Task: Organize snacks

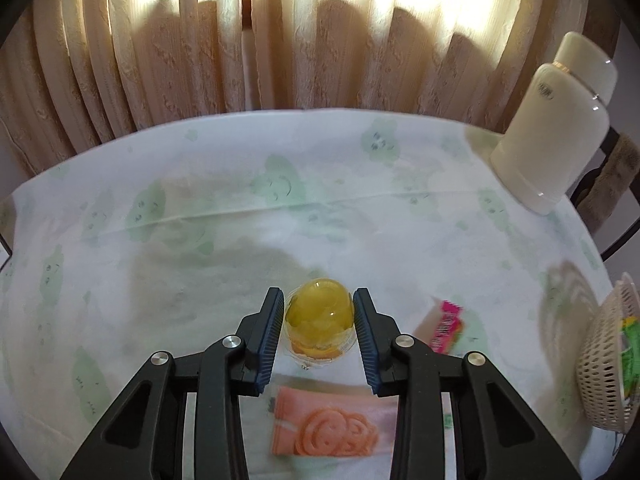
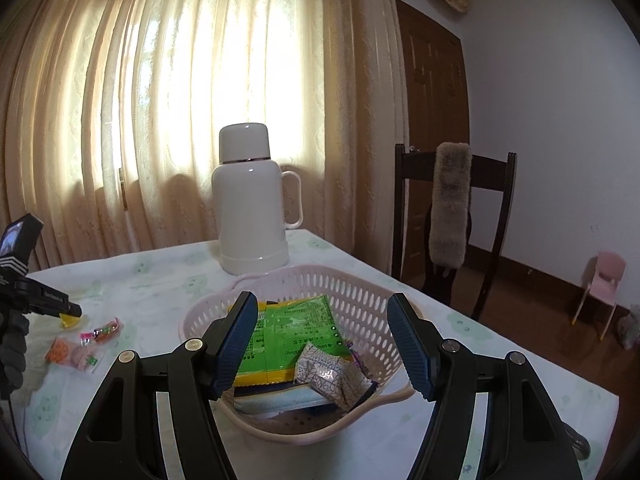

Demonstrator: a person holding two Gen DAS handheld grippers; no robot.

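A yellow jelly cup [image 1: 320,314] stands on the tablecloth between the blue pads of my left gripper [image 1: 319,292], which touch it on both sides. Just in front of it lies an orange packet with smiley faces [image 1: 328,432], and a pink candy [image 1: 446,326] lies to the right. My right gripper [image 2: 323,298] hangs open over the pale plastic basket [image 2: 360,292] with nothing between its fingers. Inside the basket are a green packet [image 2: 296,332], a patterned wrapped snack [image 2: 332,372] and other packets. The right wrist view shows the left gripper [image 2: 74,312] at far left.
A white thermos flask [image 2: 252,200] stands at the back of the table, behind the basket. A dark chair [image 2: 452,208] with a furry cover is past the table's right edge. Curtains hang behind the table. A gloved hand [image 2: 12,344] holds the left gripper.
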